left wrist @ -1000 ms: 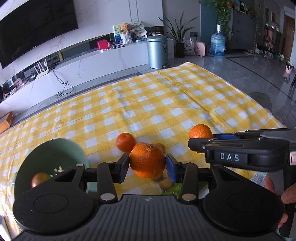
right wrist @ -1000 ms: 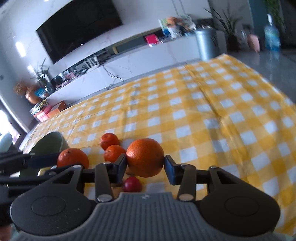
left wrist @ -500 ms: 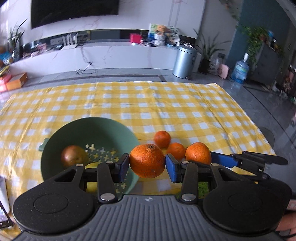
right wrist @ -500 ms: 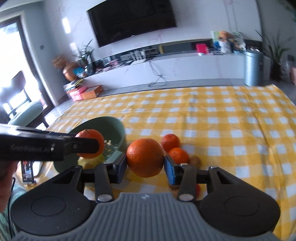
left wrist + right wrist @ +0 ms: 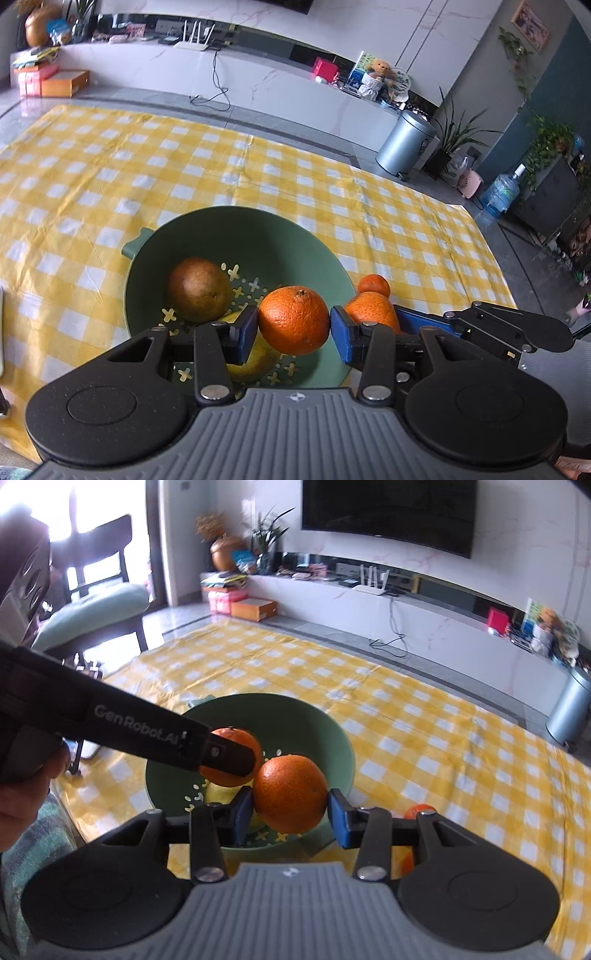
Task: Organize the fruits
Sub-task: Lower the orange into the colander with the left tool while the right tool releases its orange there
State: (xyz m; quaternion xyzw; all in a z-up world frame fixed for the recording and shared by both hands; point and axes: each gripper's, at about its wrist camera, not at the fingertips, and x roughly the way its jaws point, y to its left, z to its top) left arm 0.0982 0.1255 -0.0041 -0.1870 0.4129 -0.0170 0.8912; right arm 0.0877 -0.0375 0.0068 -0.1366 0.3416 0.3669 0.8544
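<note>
My left gripper [image 5: 293, 326] is shut on an orange [image 5: 293, 319] and holds it over the green colander bowl [image 5: 236, 236]. The bowl holds a brown pear [image 5: 199, 290] and a yellow fruit [image 5: 255, 358]. My right gripper [image 5: 290, 810] is shut on a second orange [image 5: 290, 794] above the bowl's near right rim [image 5: 343, 753]. In the left wrist view this second orange [image 5: 373, 314] sits just right of the bowl. In the right wrist view the left gripper's orange [image 5: 236, 742] is over the bowl's left half.
A small orange [image 5: 373, 285] lies on the yellow checked cloth [image 5: 110, 166] right of the bowl; it also shows in the right wrist view [image 5: 419, 810]. A chair [image 5: 96, 605] stands beyond the table's left end.
Both grippers have carried their oranges left, from the fruit pile to above the green bowl. Both stay shut on their oranges.
</note>
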